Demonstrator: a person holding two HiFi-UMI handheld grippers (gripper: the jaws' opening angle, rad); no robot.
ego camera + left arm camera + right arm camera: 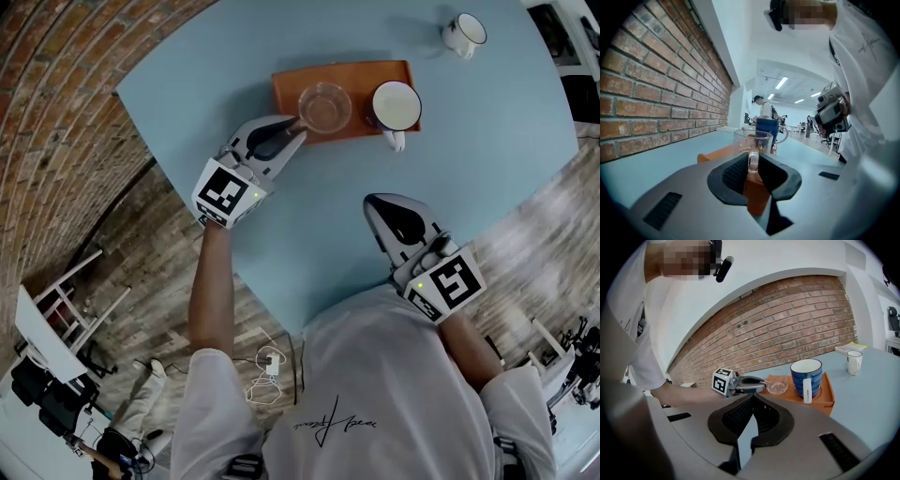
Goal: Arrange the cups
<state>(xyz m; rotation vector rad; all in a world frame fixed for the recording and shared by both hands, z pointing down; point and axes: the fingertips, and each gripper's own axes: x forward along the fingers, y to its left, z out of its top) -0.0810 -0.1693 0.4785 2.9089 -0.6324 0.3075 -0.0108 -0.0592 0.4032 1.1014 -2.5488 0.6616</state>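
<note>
Pinching the glass cup (324, 106) by its handle, the left gripper (299, 128) likely lifts it next, while the right gripper (371, 201) waits, jaws pressed together.

Bright, even light: the table (281, 234) carries only soft, short shadows, as beside the white cup (463, 34). Ceiling strips (780, 83) glow far back in the left gripper view. Both gripper views are fisheye — black corners, brick wall (656, 93) courses bowed — foreground slightly soft.
</note>
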